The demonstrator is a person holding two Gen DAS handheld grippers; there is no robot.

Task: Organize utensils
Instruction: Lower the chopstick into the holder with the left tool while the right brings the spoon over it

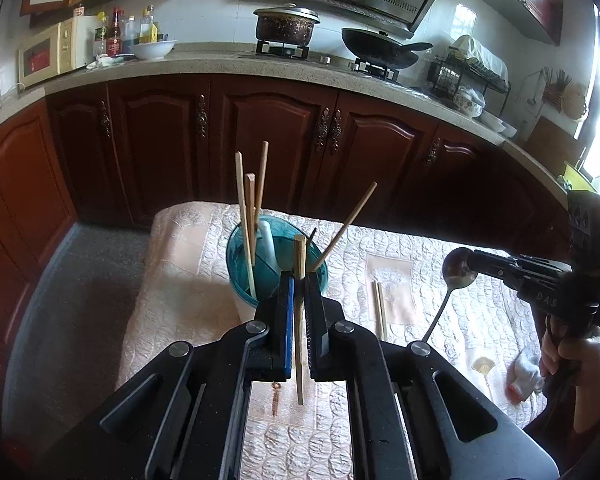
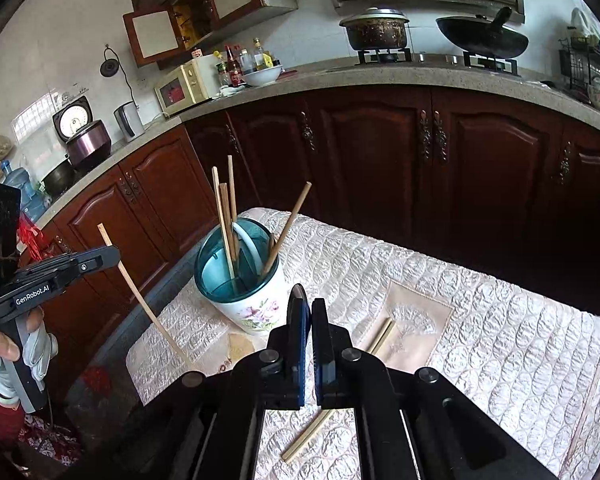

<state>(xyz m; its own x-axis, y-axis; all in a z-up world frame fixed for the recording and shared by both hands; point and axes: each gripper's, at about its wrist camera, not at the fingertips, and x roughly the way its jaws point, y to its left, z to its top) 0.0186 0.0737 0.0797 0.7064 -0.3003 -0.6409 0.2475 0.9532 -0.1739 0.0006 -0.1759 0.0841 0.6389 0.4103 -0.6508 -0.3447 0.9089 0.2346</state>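
A white floral holder with a teal insert [image 1: 256, 260] stands on the quilted table and holds several wooden chopsticks and a white utensil; it also shows in the right wrist view [image 2: 240, 288]. My left gripper [image 1: 299, 280] is shut on one wooden chopstick [image 1: 299, 340], held upright just in front of the holder; it appears at the left of the right wrist view [image 2: 112, 254]. My right gripper [image 2: 311, 308] is shut on a metal spoon [image 1: 458, 270], held above the table right of the holder. A pair of chopsticks [image 2: 340, 392] lies on the cloth.
The quilted cream cloth [image 2: 480, 320] covers the table. Dark wood cabinets [image 1: 260, 140] run behind it under a counter with a pot [image 1: 286, 26] and a wok [image 1: 380, 50]. A small white and red item [image 1: 524, 376] lies at the table's right.
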